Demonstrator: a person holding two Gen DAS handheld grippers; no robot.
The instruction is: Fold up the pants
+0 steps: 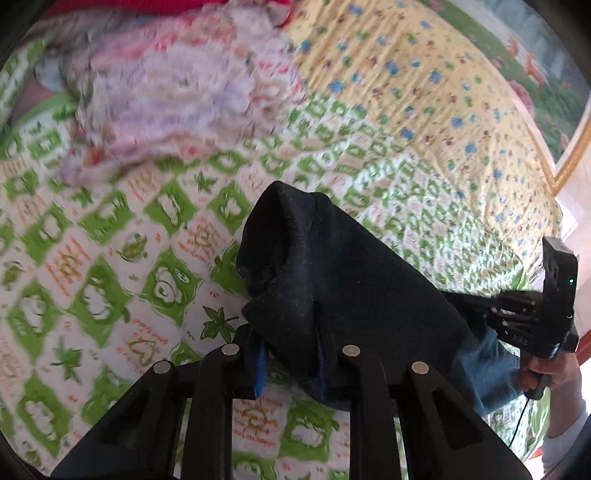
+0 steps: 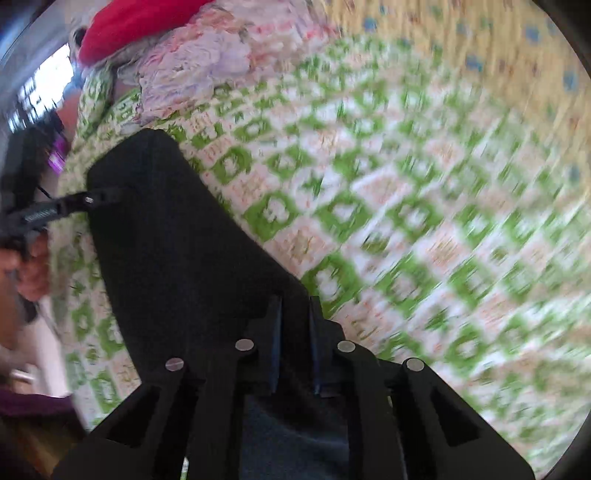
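The dark navy pants point(image 1: 332, 280) hang stretched between both grippers above the green-and-white patterned bedsheet point(image 1: 110, 258). My left gripper point(image 1: 290, 354) is shut on one end of the pants, and cloth bunches over its fingers. My right gripper point(image 2: 295, 332) is shut on the other end of the pants point(image 2: 177, 236). The right gripper also shows at the right edge of the left wrist view point(image 1: 517, 310), and the left gripper at the left edge of the right wrist view point(image 2: 103, 195). Both views are blurred by motion.
A crumpled pink and purple floral cloth point(image 1: 166, 92) lies at the far side of the bed, with a red item point(image 2: 136, 26) behind it. A yellow flowered sheet point(image 1: 424, 92) covers the far right. A gold-framed headboard point(image 1: 565, 140) stands at the right.
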